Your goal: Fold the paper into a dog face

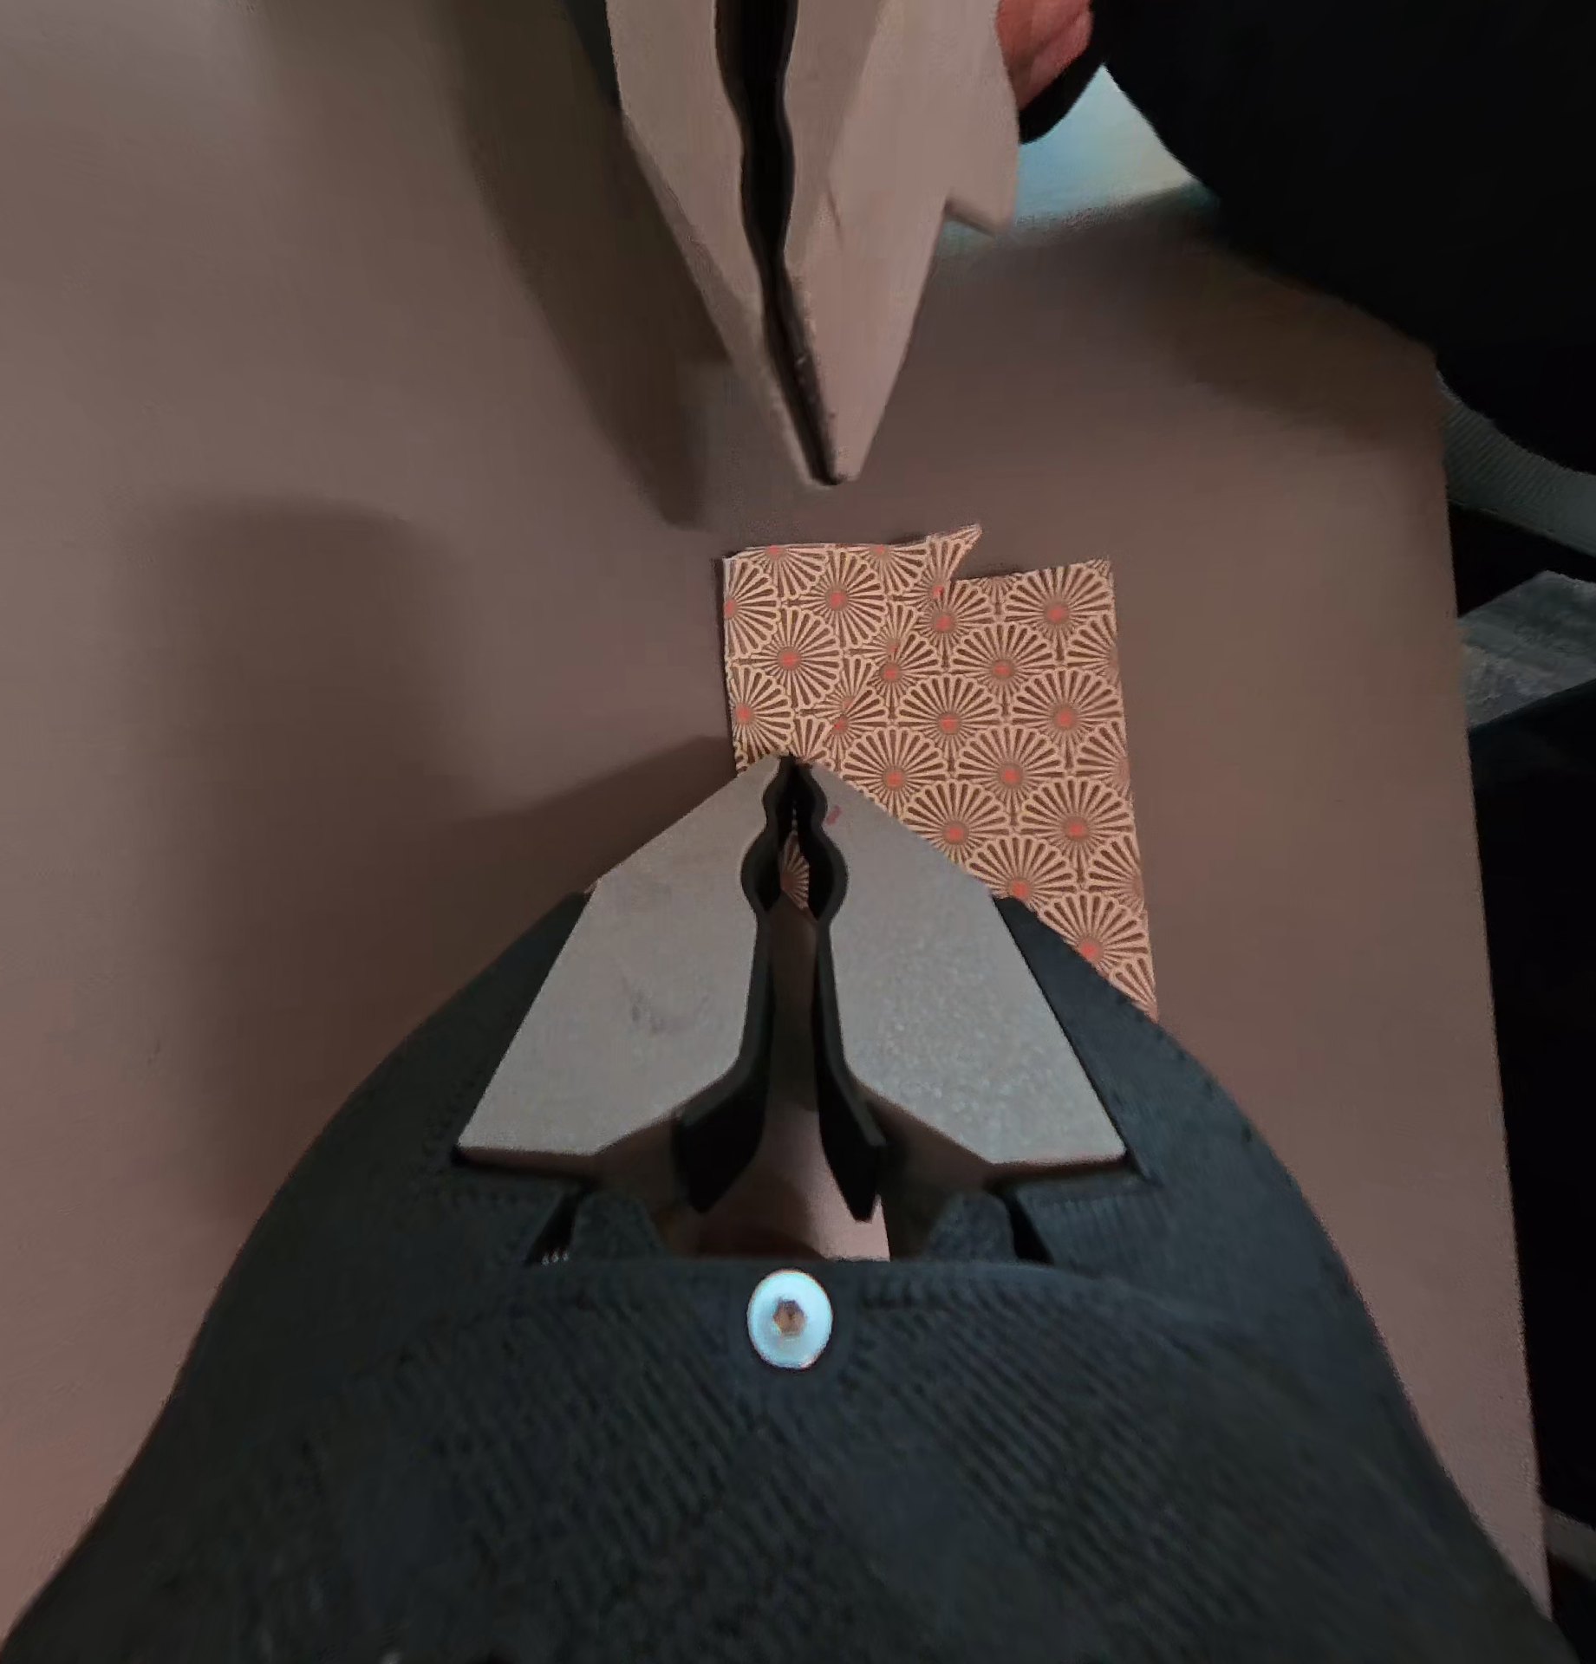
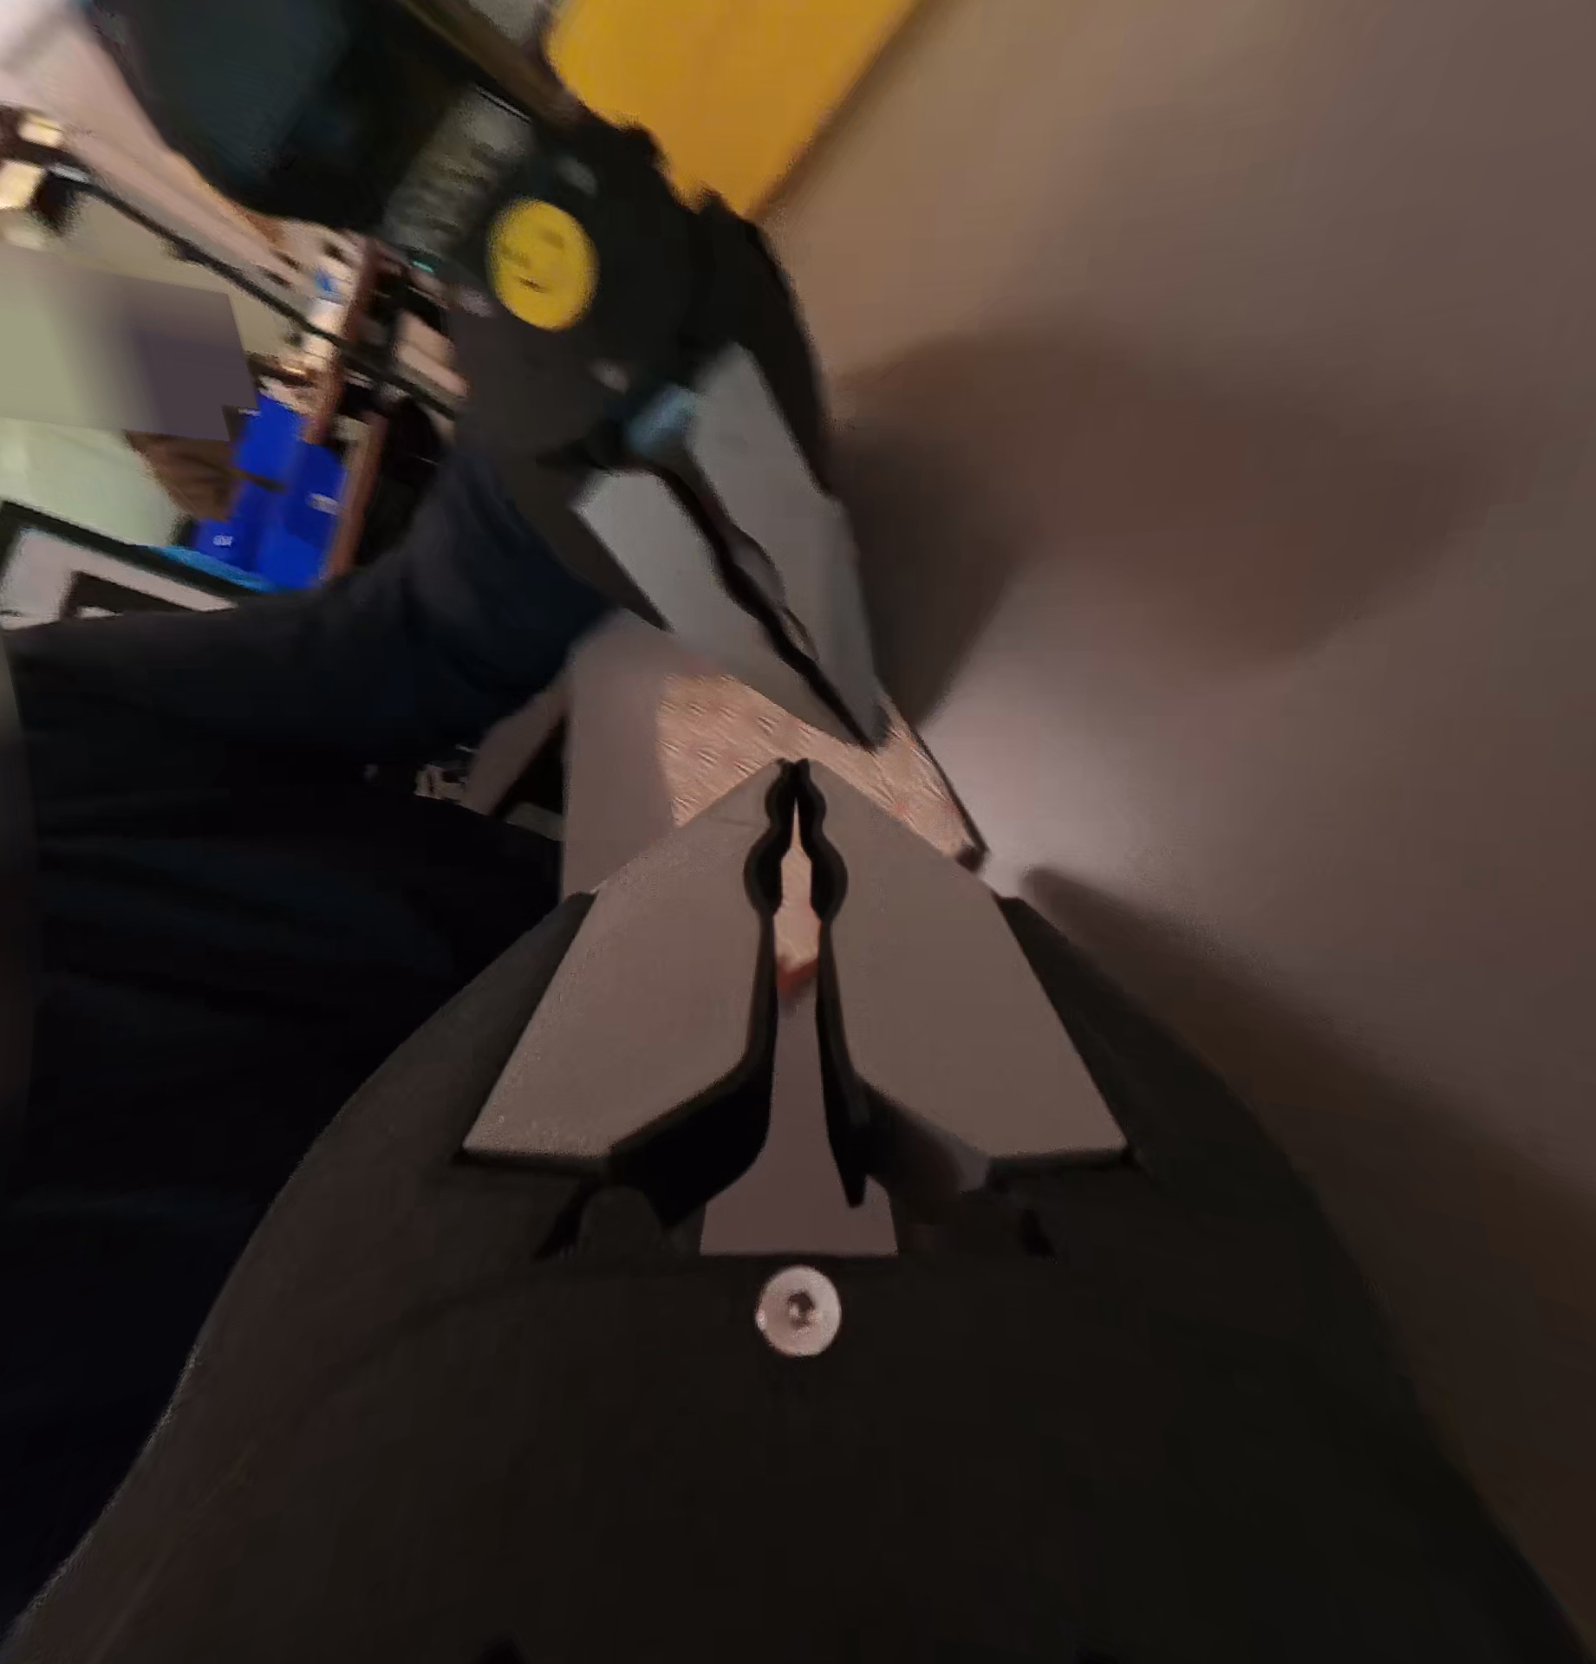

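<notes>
The folded paper (image 1: 956, 720), orange with a brown fan pattern, lies flat on the pinkish-brown table (image 1: 326, 450). It has a notch in its far edge. My left gripper (image 1: 794, 776) is shut, with its tips resting on the paper's near left edge, and a bit of pattern shows through the gap between its fingers. My right gripper (image 1: 821, 468) is shut and empty, pointing down just beyond the paper's far edge. In the blurred right wrist view, my right gripper (image 2: 796, 773) is shut over the paper (image 2: 731, 729). The left gripper (image 2: 866, 729) touches the paper there.
The table's edge (image 1: 1478, 810) runs close to the paper's right side. A person's dark sleeve (image 1: 1406, 180) is at the upper right. In the right wrist view, dark clothing (image 2: 235, 810), blue bins (image 2: 281, 495) and a yellow panel (image 2: 731, 81) lie beyond the table. Across from one pair of fingers to the other is roughly 5 cm.
</notes>
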A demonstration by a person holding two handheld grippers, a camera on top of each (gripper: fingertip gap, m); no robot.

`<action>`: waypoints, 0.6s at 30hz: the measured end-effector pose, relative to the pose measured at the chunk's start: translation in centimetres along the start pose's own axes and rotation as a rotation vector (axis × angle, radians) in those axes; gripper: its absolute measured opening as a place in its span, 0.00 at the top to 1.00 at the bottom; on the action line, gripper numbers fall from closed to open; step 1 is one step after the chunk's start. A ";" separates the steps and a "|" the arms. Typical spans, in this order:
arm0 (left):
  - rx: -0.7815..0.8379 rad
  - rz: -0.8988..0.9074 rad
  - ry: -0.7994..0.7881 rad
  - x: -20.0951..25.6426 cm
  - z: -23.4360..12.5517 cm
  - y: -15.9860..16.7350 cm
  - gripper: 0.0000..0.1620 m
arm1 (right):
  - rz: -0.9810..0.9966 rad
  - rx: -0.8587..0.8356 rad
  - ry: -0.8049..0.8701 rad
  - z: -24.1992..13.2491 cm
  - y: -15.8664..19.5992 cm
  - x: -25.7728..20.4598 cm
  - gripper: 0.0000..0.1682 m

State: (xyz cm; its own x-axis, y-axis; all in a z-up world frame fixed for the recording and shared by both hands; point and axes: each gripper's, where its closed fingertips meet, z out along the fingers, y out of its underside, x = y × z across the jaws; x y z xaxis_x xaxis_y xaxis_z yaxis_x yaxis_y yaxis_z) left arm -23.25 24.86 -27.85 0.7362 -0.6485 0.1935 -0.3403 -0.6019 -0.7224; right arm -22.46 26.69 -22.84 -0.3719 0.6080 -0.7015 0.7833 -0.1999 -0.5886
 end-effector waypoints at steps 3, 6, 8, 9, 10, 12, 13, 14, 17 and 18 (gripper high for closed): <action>-0.011 0.056 0.028 0.2 0.2 -0.2 1.00 | -0.038 -0.083 0.027 1.6 1.0 0.2 1.00; -0.021 0.121 0.048 0.2 0.5 -0.4 1.00 | -0.015 -0.188 0.060 3.1 3.0 1.3 1.00; -0.023 0.148 0.042 0.1 0.7 -0.7 1.00 | 0.012 -0.197 0.061 3.6 3.6 1.7 1.00; -0.028 0.165 0.030 0.0 0.7 -0.7 1.00 | 0.030 -0.182 0.057 3.6 3.6 1.7 1.00; -0.038 0.173 0.009 -0.1 0.7 -0.7 1.00 | 0.043 -0.165 0.061 3.5 3.5 1.8 1.00; -0.045 0.146 -0.048 -0.7 0.1 -1.0 0.99 | 0.062 -0.130 0.091 3.3 3.4 2.0 1.00; -0.016 0.107 -0.078 -1.1 -0.5 -1.5 0.98 | 0.070 -0.110 0.111 3.2 3.4 2.2 1.00; 0.030 0.058 -0.083 -1.3 -1.3 -2.2 0.97 | 0.080 -0.086 0.133 3.0 3.3 2.3 1.00; 0.156 -0.093 -0.029 -1.1 -3.5 -3.5 0.95 | 0.084 -0.028 0.212 2.8 3.4 2.4 1.00; 0.160 -0.115 -0.034 -1.3 -3.9 -3.3 0.95 | 0.074 -0.019 0.239 2.7 3.5 2.3 1.00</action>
State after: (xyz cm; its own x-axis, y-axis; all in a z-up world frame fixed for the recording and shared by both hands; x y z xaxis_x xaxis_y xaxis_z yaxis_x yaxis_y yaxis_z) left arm -25.38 25.83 -23.14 0.7851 -0.5618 0.2608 -0.1573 -0.5880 -0.7934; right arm -21.94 25.31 -27.63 -0.1868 0.7572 -0.6259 0.8142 -0.2372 -0.5299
